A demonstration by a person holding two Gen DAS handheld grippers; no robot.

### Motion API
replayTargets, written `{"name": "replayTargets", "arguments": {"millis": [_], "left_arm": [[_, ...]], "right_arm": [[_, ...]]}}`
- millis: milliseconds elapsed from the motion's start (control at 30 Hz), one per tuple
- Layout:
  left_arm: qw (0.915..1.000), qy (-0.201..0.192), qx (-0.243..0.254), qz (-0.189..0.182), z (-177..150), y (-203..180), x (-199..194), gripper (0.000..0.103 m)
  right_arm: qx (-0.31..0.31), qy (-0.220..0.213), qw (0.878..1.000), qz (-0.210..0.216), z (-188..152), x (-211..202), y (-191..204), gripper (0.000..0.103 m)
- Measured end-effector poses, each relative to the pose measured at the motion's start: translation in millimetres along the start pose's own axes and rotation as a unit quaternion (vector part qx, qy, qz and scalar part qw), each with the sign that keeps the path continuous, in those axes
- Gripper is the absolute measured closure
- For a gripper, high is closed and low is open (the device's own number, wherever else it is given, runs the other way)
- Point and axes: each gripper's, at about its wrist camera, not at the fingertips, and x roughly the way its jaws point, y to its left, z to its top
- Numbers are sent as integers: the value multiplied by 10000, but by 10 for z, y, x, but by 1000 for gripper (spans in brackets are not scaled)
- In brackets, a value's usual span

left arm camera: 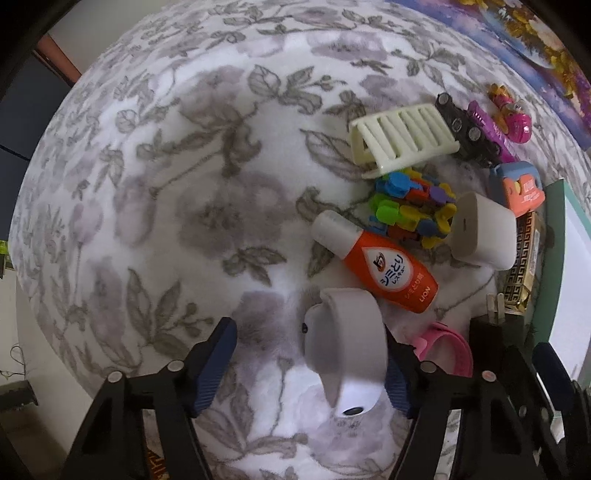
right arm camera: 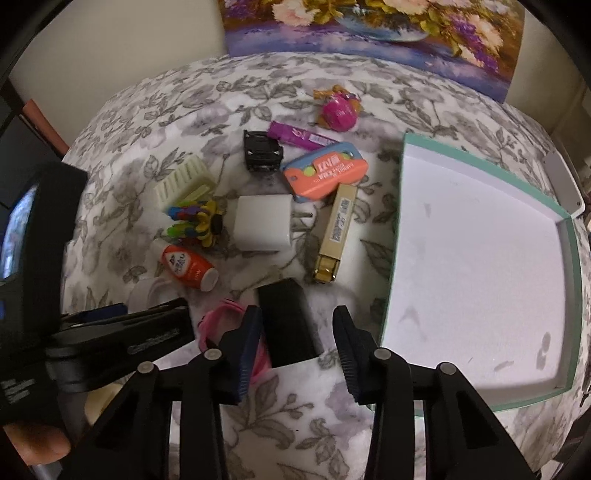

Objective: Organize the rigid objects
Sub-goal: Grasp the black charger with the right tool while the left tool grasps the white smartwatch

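My left gripper (left arm camera: 310, 343) is open over the flowered cloth, with a rounded white device (left arm camera: 343, 350) lying between its fingers, close against the right one. Just beyond it lies an orange bottle (left arm camera: 388, 269) with a white cap. My right gripper (right arm camera: 297, 317) is open too, its fingers either side of a black plug adapter (right arm camera: 288, 325). A pink band (right arm camera: 218, 321) lies under its left finger. Farther off are a white charger (right arm camera: 260, 225), a heap of coloured clips (right arm camera: 192, 218) and a gold box (right arm camera: 334, 232).
A teal box (right arm camera: 395, 236) with a white inside stands open on the right. At the back lie a cream slatted piece (right arm camera: 184, 182), a black toy car (right arm camera: 262, 151), a purple bar (right arm camera: 299, 136), a pink toy (right arm camera: 338, 112) and an orange-blue case (right arm camera: 325, 173). A flower painting (right arm camera: 369, 22) leans on the wall.
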Motion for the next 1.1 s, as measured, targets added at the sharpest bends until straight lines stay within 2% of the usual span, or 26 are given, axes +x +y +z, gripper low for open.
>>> {"name": "replayTargets", "arguments": {"millis": [67, 333, 533, 767, 833, 900, 1100], "left_arm": [[10000, 17, -9, 1, 12, -3, 44, 30], [9999, -65, 89, -60, 5, -81, 97, 45], [9997, -143, 207, -3, 8, -191, 82, 49], [9993, -264, 245, 50, -21, -302, -6, 50], [9992, -280, 275, 4, -38, -371, -44, 59], [9991, -286, 291, -68, -46, -413, -64, 63], [9989, -327, 327, -42, -59, -515, -93, 65]], "right_arm": [[-41, 10, 10000, -52, 1, 11, 18, 61], [-164, 319, 9991, -231, -55, 266, 48, 68], [-173, 432, 9984, -318, -80, 411, 29, 70], [-156, 344, 9988, -301, -79, 429, 7, 70], [-178, 330, 9988, -313, -78, 434, 12, 71], [-179, 316, 9989, -306, -76, 441, 17, 71], [-112, 310, 9992, -210, -79, 400, -28, 71]]}}
